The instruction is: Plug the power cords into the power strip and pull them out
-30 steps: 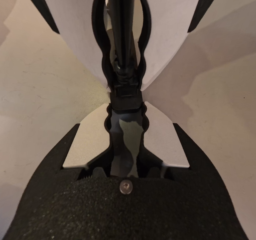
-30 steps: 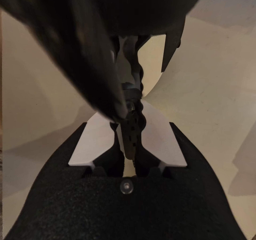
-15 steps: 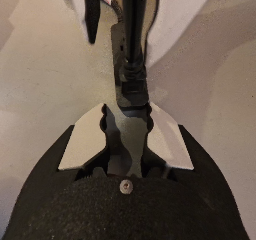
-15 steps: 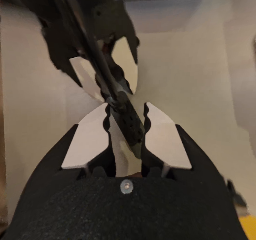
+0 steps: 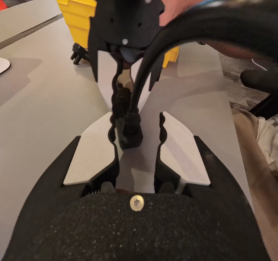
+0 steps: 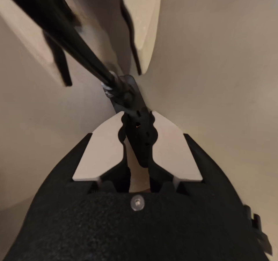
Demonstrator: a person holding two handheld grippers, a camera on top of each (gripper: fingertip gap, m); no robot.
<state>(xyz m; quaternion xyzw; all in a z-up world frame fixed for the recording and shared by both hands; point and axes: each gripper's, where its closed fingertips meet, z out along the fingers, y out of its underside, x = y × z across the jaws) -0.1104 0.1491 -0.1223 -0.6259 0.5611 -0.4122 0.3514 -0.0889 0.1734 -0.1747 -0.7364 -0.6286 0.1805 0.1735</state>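
Observation:
A black power strip [image 5: 130, 139] lies on the grey table [image 5: 45, 103], end-on to my left gripper. A black plug [image 5: 133, 118] stands in the strip near that end, and its thick cord [image 5: 144, 73] arcs up to the right. My left gripper [image 5: 136, 118] is open, its jaws on either side of the strip's near end without touching it. My right gripper [image 6: 137, 115] is shut on the power strip [image 6: 139, 134] at its other end. The plug [image 6: 120, 88] and cord [image 6: 67, 32] show beyond it. The right gripper also shows in the left wrist view [image 5: 120, 97].
A yellow bin [image 5: 78, 12] stands at the back of the table. A loose black plug [image 5: 79, 54] lies in front of it. A person's hand [image 5: 177, 3] is at the top right. A cloth-covered edge [image 5: 248, 148] runs along the right. Left tips to right tips: about 6 centimetres.
My left gripper let go of the strip's end, opened wider and drew back, tilting up. My right gripper opened briefly and has closed on the strip again.

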